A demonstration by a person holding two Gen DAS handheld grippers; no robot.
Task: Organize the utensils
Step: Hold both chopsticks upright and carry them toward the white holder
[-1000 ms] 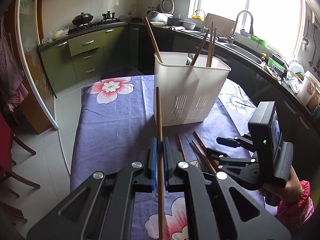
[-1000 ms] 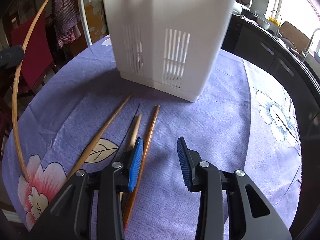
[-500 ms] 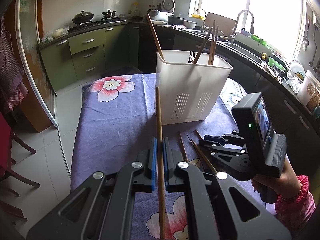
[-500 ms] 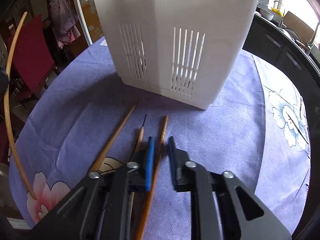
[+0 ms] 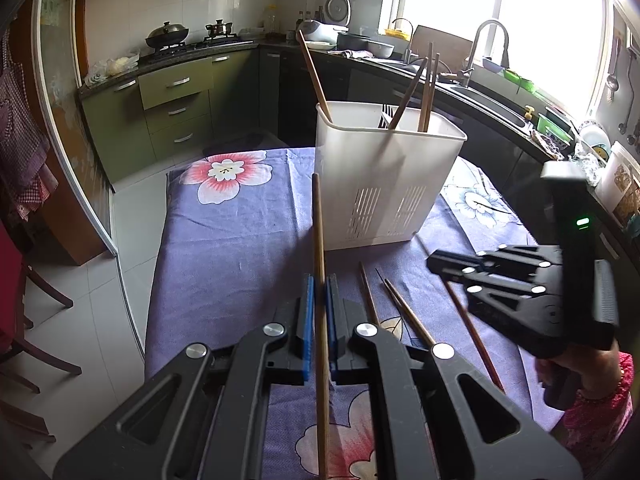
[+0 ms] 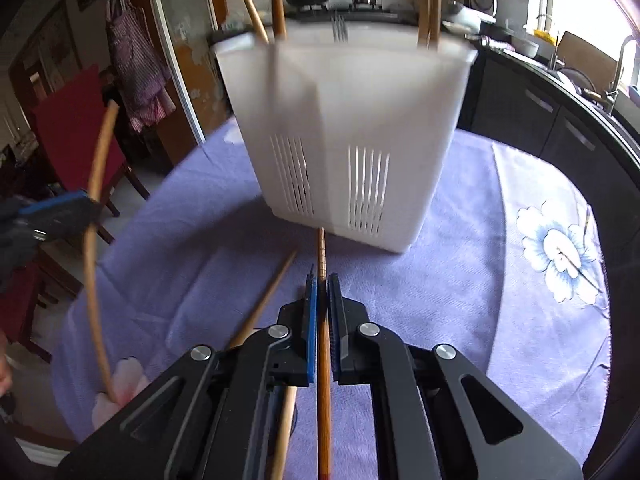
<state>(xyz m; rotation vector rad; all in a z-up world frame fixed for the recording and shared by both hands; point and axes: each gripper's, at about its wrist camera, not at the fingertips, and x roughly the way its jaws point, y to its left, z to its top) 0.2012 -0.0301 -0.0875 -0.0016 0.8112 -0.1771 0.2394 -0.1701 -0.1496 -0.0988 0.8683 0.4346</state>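
Now right gripper (image 6: 322, 292) clamped on chopstick (image 6: 323, 380), previously open; left gripper (image 5: 318, 296) keeps gripping its stick (image 5: 319, 240).

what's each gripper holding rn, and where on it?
Left gripper: chopstick, clamped mid-shaft. Right gripper: another chopstick, clamped partway along its shaft.

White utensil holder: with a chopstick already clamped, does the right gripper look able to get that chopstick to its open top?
Probably yes. The right gripper is shut on a chopstick, and the white utensil holder stands just ahead with nothing between.
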